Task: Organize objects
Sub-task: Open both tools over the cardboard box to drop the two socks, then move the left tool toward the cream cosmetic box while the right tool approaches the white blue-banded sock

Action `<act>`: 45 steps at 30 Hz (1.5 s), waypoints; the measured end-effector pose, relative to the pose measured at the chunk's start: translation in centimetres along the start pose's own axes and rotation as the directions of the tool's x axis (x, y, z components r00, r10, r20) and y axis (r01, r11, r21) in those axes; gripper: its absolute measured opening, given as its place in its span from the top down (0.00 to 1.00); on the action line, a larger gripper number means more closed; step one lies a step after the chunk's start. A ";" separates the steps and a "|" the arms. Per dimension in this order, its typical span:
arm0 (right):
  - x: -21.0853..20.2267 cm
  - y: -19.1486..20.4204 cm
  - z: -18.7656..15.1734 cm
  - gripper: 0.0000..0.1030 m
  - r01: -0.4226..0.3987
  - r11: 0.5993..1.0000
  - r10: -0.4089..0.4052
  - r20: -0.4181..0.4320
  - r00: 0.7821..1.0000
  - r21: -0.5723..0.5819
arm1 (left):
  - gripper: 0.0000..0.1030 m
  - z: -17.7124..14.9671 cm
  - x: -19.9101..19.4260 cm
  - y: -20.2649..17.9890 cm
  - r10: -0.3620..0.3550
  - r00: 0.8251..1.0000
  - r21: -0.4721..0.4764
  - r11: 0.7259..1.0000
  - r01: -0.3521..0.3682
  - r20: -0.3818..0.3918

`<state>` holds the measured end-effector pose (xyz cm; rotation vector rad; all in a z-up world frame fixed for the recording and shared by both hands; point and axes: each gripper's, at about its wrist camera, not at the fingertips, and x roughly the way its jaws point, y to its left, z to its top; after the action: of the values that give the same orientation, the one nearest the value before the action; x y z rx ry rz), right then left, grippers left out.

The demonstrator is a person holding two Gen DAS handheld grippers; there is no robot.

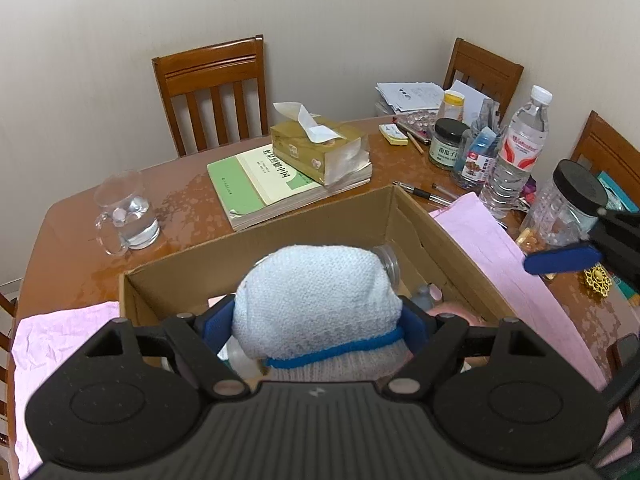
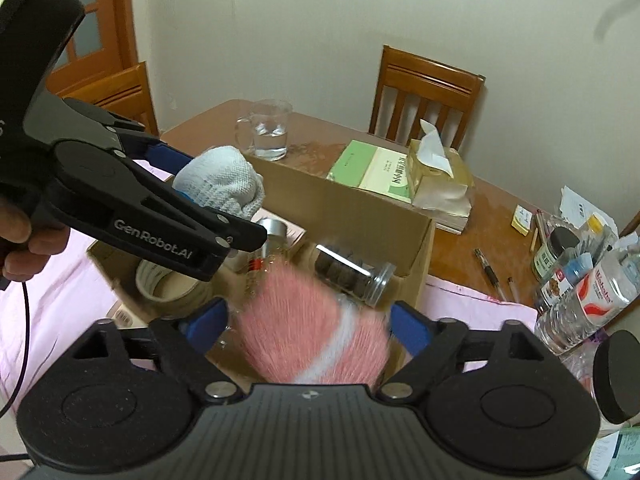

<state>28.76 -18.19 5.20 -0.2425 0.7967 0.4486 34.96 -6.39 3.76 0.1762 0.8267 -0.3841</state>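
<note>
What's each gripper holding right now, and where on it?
Left gripper clamps the pale blue knitted bundle across its lower sides. The pink fuzzy item sits blurred between the right gripper's spread fingers; contact cannot be told.

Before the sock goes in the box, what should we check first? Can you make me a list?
1. Left gripper shut on the pale blue knitted sock bundle: ok, blue pads press both its sides.
2. Bundle above the open brown cardboard box: ok.
3. Room inside the box: cannot tell; a tape roll, a clear jar of dark pieces and other jars already lie there.
4. Right gripper out of the way: not ok, it hangs over the box too.
5. Fluffy pink and white thing between its fingers: cannot tell whether it is held, it is blurred.
6. Glass mug of water apart from the box: ok.
</note>
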 end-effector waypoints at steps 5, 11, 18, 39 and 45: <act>-0.1 -0.8 -0.9 0.01 -0.008 0.999 0.008 -0.014 1.000 0.035 | 0.20 0.8 1.5 -0.3 -0.007 1.000 0.000 1.000 0.007 -0.015; -1.1 -1.1 -2.2 0.00 0.017 0.999 -0.016 -0.020 1.000 0.048 | 0.04 1.7 2.5 -0.7 0.016 1.000 -0.021 1.000 -0.016 0.005; -1.4 -2.2 -3.8 0.00 0.037 0.994 -0.031 -0.060 0.998 0.103 | 0.04 0.8 1.1 -1.4 0.010 1.000 -0.021 1.000 -0.010 -0.019; -2.1 0.3 -13.1 0.00 0.127 0.975 -0.098 -0.161 0.982 0.182 | 0.02 -9.5 -5.7 -3.2 0.094 0.995 -0.100 0.990 -0.095 -0.010; -1.4 -0.5 -14.9 0.00 0.189 0.965 -0.158 -0.173 0.972 0.181 | 0.02 -12.7 -5.4 -3.5 0.117 0.992 -0.156 0.980 -0.124 -0.050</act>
<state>18.70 -24.57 -3.85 -0.1635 0.9589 0.1845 21.59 -4.37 -0.75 0.0849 0.8786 -0.1997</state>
